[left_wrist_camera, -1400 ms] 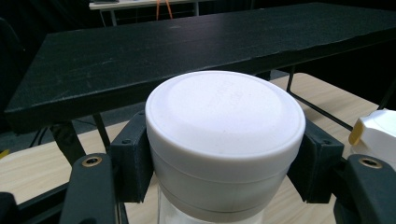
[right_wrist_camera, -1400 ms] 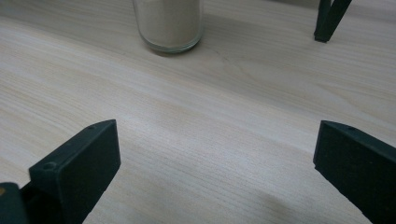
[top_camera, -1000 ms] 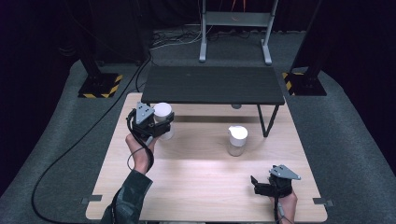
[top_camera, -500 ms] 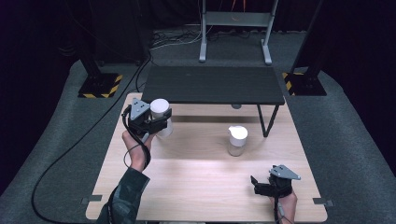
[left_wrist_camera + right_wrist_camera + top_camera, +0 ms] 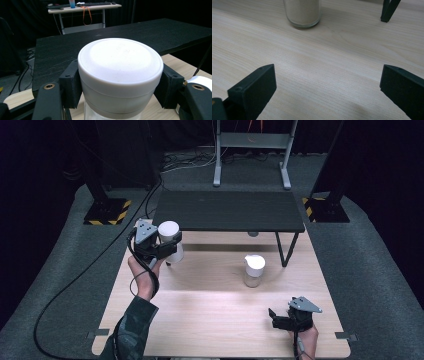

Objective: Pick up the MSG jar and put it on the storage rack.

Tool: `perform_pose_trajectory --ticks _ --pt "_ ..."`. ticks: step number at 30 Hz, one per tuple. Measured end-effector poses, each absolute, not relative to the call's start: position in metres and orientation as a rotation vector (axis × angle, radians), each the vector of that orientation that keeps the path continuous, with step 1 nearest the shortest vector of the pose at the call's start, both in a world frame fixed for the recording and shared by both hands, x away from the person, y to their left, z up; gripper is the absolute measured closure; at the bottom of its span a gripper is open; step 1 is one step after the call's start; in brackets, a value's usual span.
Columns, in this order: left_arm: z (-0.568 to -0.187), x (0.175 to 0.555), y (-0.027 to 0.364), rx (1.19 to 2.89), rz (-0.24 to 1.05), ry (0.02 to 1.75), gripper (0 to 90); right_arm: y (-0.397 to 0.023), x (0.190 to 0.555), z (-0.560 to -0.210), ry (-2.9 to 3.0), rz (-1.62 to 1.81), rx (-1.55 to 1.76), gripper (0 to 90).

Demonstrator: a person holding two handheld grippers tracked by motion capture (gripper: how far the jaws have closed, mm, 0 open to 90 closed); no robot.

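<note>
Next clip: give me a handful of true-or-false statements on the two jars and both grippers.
1. The left gripper clamps a white-lidded jar. True.
2. The right gripper holds the second jar. False: its jaws stand wide apart over bare table, and that jar is apart from it.
3. The second jar is lying on its side. False: it stands upright.
4. A black shelf stands at the table's far side. True.
</note>
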State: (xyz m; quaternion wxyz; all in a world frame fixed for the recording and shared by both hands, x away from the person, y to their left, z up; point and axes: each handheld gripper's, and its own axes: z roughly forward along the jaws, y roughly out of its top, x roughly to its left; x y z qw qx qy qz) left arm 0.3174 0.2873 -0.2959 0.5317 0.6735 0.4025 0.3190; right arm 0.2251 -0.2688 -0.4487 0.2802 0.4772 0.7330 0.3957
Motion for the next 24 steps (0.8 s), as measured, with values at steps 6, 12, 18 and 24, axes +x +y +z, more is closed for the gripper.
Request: perform_pose_trajectory --ticks 6,12,18,24 --pt "-0.291 0.320 0.289 1.603 0.752 0.958 34.1 -0.269 0.225 -0.449 1.965 1.059 1.279 0.0" --pt "-0.284 0.321 0.290 1.601 0.752 0.946 34.1 -0.268 0.225 -0.449 1.965 1.058 1.279 0.0" --pt "-0.277 0.323 0.291 1.601 0.744 0.934 34.1 -0.268 0.225 -0.449 1.964 1.058 1.280 0.0" --pt "-0.269 0.326 0.290 1.611 0.740 0.927 34.1 -0.268 0.225 -0.449 1.964 1.058 1.280 0.0"
